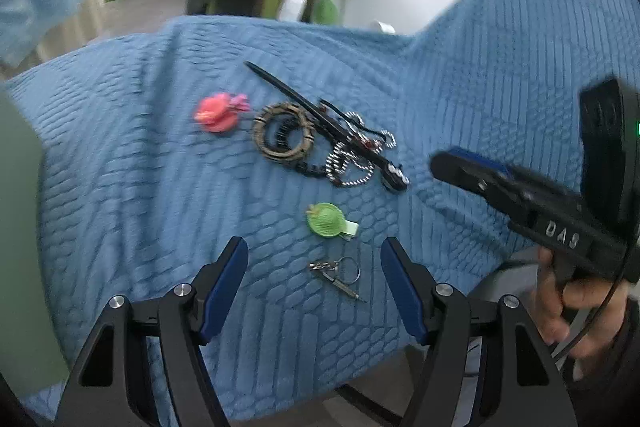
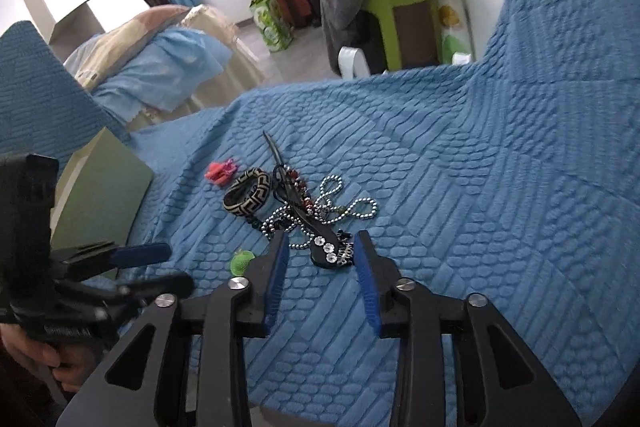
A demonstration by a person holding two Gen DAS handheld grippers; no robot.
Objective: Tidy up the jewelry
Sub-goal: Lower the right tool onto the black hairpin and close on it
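My left gripper (image 1: 314, 285) is wide apart over the key ring (image 1: 338, 275), holding nothing. My right gripper (image 2: 320, 259) is apart too, the black hair clip (image 2: 326, 251) between its tips. The bracelet (image 2: 247, 197) lies at ten o'clock from the clip.

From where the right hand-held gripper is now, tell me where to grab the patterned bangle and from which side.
Grip the bangle across its band at the near rim, coming down from above with one finger inside the ring. It lies tilted on the blue quilt, hollow centre exposed; the bead chain crowds its right side, so approach from the left.
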